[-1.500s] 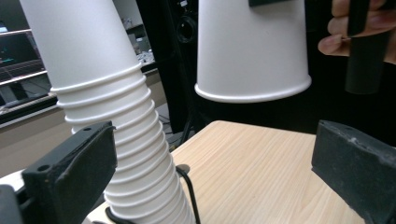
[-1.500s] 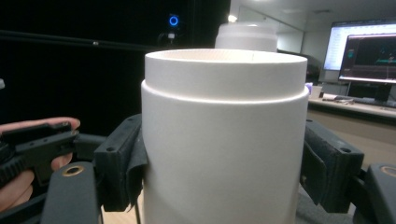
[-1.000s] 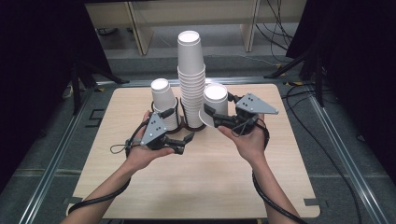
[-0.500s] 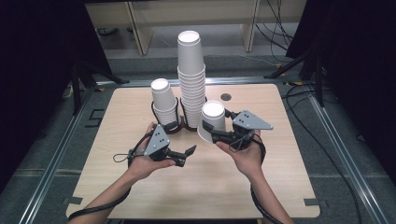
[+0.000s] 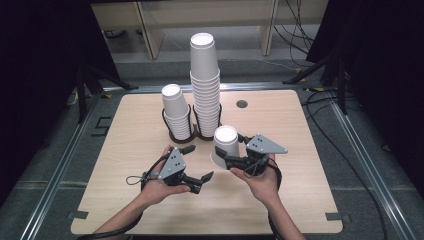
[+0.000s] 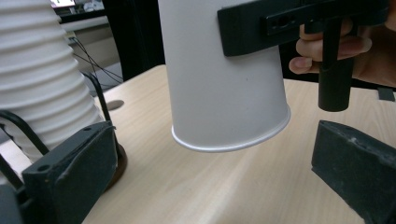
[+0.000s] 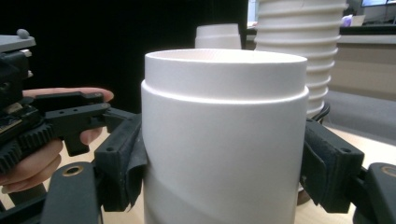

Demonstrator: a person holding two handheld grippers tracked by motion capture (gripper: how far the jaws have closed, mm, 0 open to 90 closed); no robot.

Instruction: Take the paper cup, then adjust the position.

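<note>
Wooden table (image 5: 125,165) before dark surroundings. An inverted paper cup (image 5: 225,145) is clamped in the right gripper (image 5: 231,161), lifted; the left gripper (image 5: 196,162), beside it, is spread apart. Crushing is risked if squeezed harder.

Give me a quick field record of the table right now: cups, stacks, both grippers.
held cup: white paper cup, upside down, tilted, lifted off the table
right gripper: shut on the held cup, pads on both sides of it
left gripper: open, nothing in it, jaws facing the held cup
tall stack: upside-down cups in a black wire holder
short stack: in the holder to the tall stack's left
table: light wood, round dark hole near the far edge
</note>
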